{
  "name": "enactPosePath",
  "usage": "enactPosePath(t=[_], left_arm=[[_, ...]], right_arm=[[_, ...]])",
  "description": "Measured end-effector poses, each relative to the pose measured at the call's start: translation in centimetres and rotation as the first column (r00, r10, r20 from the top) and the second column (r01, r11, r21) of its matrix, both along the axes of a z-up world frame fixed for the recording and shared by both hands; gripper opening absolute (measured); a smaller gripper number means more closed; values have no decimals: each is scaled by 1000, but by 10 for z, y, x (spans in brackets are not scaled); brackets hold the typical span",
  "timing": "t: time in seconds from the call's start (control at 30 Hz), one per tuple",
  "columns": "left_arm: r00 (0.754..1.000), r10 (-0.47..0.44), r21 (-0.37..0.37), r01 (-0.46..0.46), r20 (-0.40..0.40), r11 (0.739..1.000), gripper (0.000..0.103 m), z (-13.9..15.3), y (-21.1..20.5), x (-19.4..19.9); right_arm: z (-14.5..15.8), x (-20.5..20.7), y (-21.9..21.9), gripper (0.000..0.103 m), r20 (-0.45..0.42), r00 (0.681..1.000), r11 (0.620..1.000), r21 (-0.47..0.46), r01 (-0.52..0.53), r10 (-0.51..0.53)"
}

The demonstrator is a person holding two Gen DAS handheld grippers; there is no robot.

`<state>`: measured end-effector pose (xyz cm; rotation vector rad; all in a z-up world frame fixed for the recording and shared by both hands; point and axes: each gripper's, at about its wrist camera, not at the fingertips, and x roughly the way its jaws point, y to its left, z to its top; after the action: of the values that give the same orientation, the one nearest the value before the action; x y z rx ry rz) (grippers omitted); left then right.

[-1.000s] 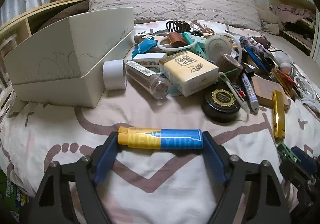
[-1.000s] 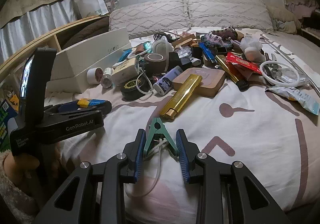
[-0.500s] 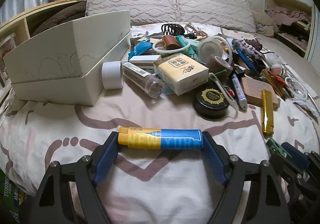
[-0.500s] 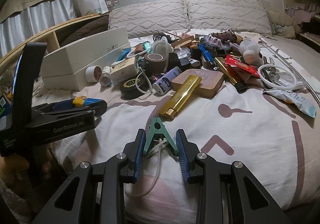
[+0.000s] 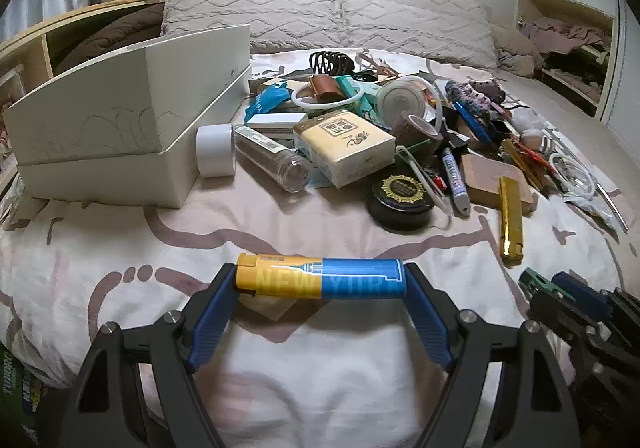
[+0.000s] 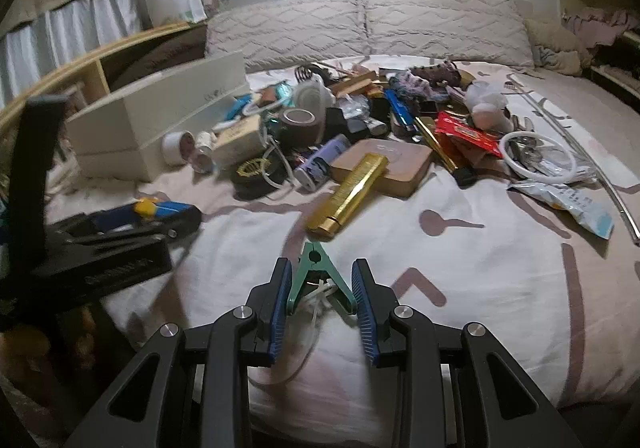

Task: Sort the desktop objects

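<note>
The bed (image 5: 120, 248), under a pale cover with mauve-brown markings, bears all items. Two quilted pillows (image 5: 328, 15) lie at its head.

An open white box (image 5: 132, 127) stands at the left side of the bed; its inside is hidden from both views, so its contents cannot be told. Faint lettering on its wall is not legible. A white tape roll (image 5: 215, 149) stands touching its front corner, with a clear bottle (image 5: 272, 157) of dark contents lying just beside the roll.

The heap of desktop objects (image 5: 400, 135) lies right of the box. A yellow tissue pack (image 5: 344, 151) carries printed characters, too small to read. A black round tin (image 5: 402, 199) has a gold emblem on its lid. A gold lighter (image 5: 511, 221) lies at the heap's near edge.

The left gripper (image 5: 320, 282) clamps a yellow-and-blue lighter (image 5: 320, 276) end to end, crosswise, above the cover; it reads "NEW YORK". The gripper's body shows lettering in the right wrist view, too blurred to read.

The right gripper (image 6: 320, 288), jaws narrow, pinches a green clip (image 6: 316, 276) by its handles; a white cord (image 6: 316, 312) trails from it.
</note>
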<state>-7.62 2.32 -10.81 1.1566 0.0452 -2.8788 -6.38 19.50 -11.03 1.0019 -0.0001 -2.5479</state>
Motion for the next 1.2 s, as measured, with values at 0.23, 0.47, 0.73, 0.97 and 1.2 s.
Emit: enactPosePath(t=[0.23,0.47,0.73,0.97,1.2], left_arm=[[1000,-9,20,9,3,1000,81,-1,-4,3],[1000,-19,21,19,4,1000,81,-3,-4,4],[1000,-25,25,25,3,999,81,-3,-4,5],[1000,-31,22,31,2,999,81,-2,-1,6],[999,-31,24,31,-12,999,81,5,-1,8]], right_arm=[[-2,9,-10,32,-24,1000,994,110,-2,4],[0,10,-3,32,17,1000,996,84,3,-4],[-1,16,-5,53,23,999,998,57,-28,27],[-1,10,8,32,40,999,1000,-5,7,-7],[1,9,7,31,16,1000,1000,-16,14,-14]])
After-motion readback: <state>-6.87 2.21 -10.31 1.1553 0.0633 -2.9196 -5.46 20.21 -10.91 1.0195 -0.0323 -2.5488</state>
